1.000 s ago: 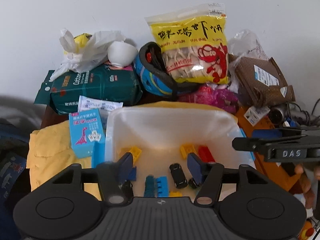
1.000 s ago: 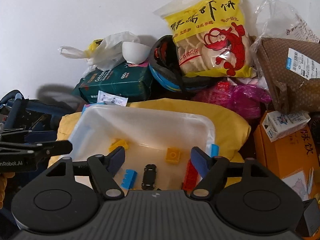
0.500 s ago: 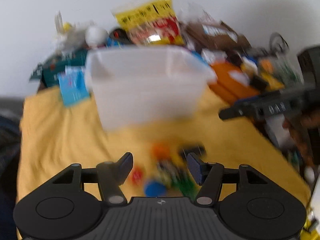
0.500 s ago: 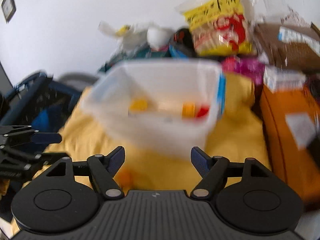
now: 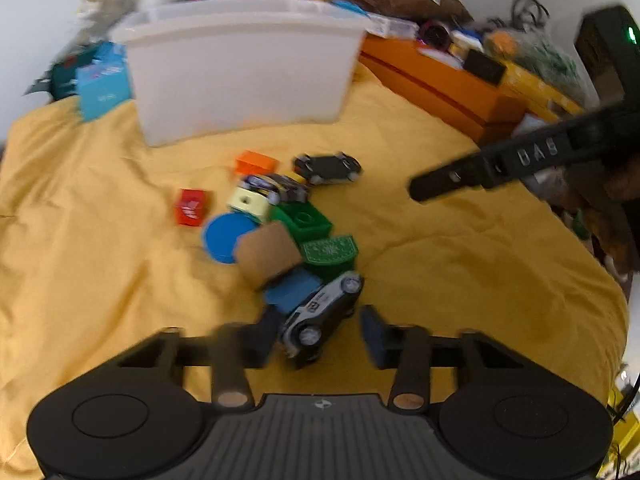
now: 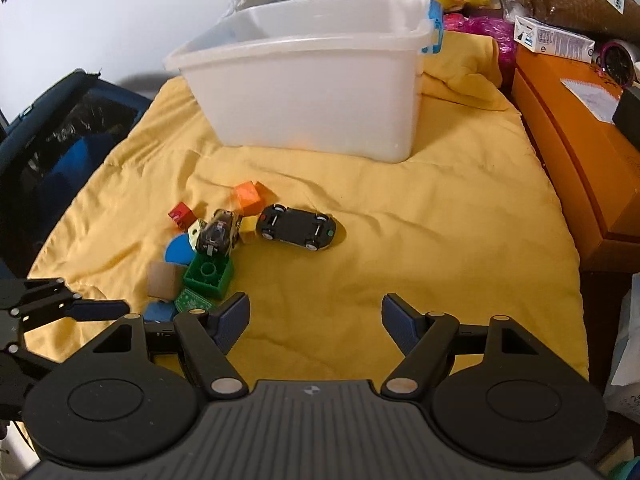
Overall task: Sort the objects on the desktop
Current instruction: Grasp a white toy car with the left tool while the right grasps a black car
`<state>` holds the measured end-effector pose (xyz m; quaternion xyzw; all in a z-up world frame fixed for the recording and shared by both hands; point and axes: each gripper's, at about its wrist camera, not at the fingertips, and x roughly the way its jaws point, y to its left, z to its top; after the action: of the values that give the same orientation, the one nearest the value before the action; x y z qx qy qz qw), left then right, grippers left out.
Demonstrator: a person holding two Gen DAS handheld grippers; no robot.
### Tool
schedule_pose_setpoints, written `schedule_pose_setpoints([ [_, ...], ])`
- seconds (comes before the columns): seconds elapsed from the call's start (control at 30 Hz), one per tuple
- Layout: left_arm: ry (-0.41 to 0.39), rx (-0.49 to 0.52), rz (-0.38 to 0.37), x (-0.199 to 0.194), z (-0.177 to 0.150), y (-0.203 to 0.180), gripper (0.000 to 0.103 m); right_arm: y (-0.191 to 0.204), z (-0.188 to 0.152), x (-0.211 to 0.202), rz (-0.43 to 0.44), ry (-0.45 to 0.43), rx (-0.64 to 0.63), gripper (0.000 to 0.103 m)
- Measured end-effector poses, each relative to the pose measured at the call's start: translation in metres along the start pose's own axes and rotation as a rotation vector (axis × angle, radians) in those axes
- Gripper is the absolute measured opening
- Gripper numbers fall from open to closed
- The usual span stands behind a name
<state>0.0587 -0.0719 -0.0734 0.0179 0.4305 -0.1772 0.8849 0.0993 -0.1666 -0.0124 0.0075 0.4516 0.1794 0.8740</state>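
Note:
A pile of small toys lies on the yellow cloth (image 6: pixel 440 240) in front of the white plastic bin (image 6: pixel 312 92). It holds an overturned black car (image 6: pixel 298 232), a dark car (image 6: pixel 218 234), a green brick (image 6: pixel 208 274), a wooden block (image 6: pixel 162 280), a blue disc (image 5: pixel 226 236), an orange block (image 5: pixel 256 162) and a red block (image 5: pixel 192 206). My left gripper (image 5: pixel 316 328) is closing around a silver toy car (image 5: pixel 324 312); the right pad still stands a little apart from it. My right gripper (image 6: pixel 316 320) is open over bare cloth to the right of the pile.
A long orange box (image 6: pixel 580 152) runs along the right edge of the cloth. A dark blue bag (image 6: pixel 60 140) sits off the left side. Snack bags and packets are heaped behind the bin (image 5: pixel 240 68). My right gripper's finger (image 5: pixel 480 172) reaches in from the right.
Both grippers have pulled back from above the bin and come down to the cloth. The left jaws have narrowed around the silver car. The right jaws keep the same width.

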Motion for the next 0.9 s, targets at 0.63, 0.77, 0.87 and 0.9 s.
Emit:
schedule_pose_setpoints([
  [0.63, -0.031, -0.12, 0.053, -0.034, -0.013, 0.026, 0.023, 0.035, 0.031, 0.065, -0.004, -0.024, -0.43, 0.078],
  [0.77, -0.052, -0.152, 0.065, -0.042, -0.009, 0.034, 0.023, 0.038, 0.036, 0.08, 0.001, -0.001, -0.482, 0.064],
  [0.87, -0.071, -0.171, 0.069, -0.045, -0.003, 0.039, 0.023, 0.036, 0.038, 0.084, 0.031, 0.035, -0.492, 0.048],
  [0.9, -0.078, -0.176, 0.072, -0.046, -0.001, 0.04, 0.023, 0.035, 0.038, 0.082, 0.039, 0.038, -0.484, 0.048],
])
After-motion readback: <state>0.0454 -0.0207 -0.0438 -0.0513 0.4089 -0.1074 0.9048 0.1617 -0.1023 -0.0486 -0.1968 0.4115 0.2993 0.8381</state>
